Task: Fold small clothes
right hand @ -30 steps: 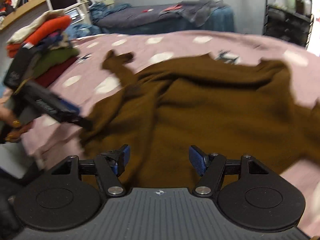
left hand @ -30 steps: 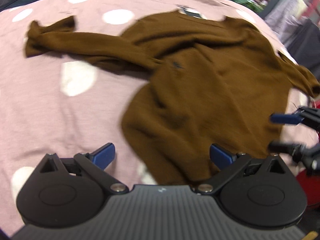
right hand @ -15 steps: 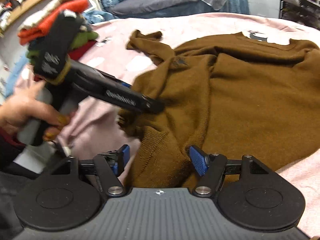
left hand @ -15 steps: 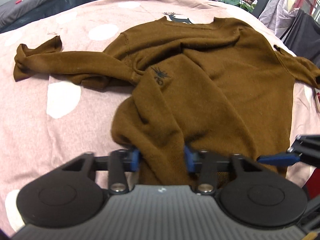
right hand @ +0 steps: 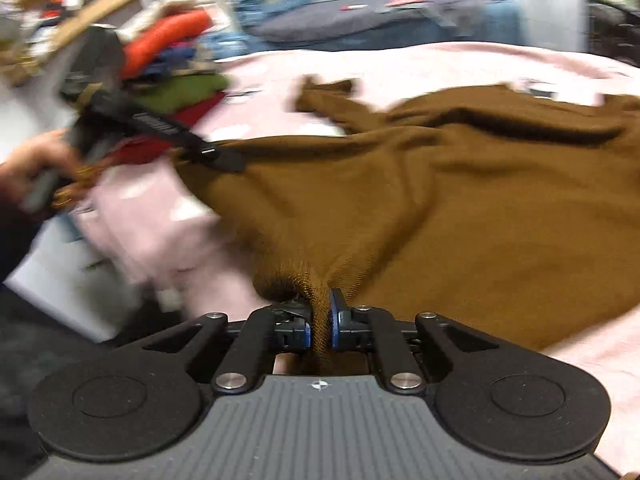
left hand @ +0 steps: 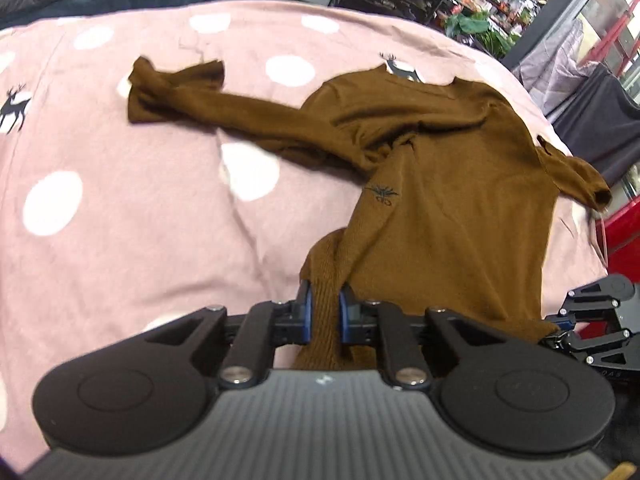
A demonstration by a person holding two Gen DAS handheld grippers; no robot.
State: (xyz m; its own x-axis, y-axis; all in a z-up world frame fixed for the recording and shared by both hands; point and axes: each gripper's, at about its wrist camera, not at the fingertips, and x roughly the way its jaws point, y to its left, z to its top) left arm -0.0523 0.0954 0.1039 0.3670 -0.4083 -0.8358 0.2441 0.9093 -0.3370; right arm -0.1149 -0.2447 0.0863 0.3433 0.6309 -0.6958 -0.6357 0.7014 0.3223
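A brown sweater (left hand: 440,208) lies front up on a pink dotted bedcover (left hand: 120,220), one sleeve (left hand: 208,104) stretched out to the left and the other sleeve (left hand: 580,176) at the right edge. My left gripper (left hand: 324,308) is closing, and its blue pads pinch a bunched corner of the hem. In the right wrist view the same sweater (right hand: 460,200) spreads ahead, and my right gripper (right hand: 320,322) is closing with its pads pressed on the other hem corner. Each gripper shows in the other's view: the right gripper (left hand: 560,326), and the left gripper (right hand: 216,158) held by a hand (right hand: 32,164).
A stack of folded clothes (right hand: 176,80) stands at the bed's left side. A dark blue couch or bed (right hand: 360,20) lies beyond. Dark hanging cloth (left hand: 600,120) and a red object (left hand: 624,224) border the bed on the right.
Both grippers went from wide open to closed on the sweater's hem corners. The left one has drawn its corner back and up, pulling the hem taut between them.
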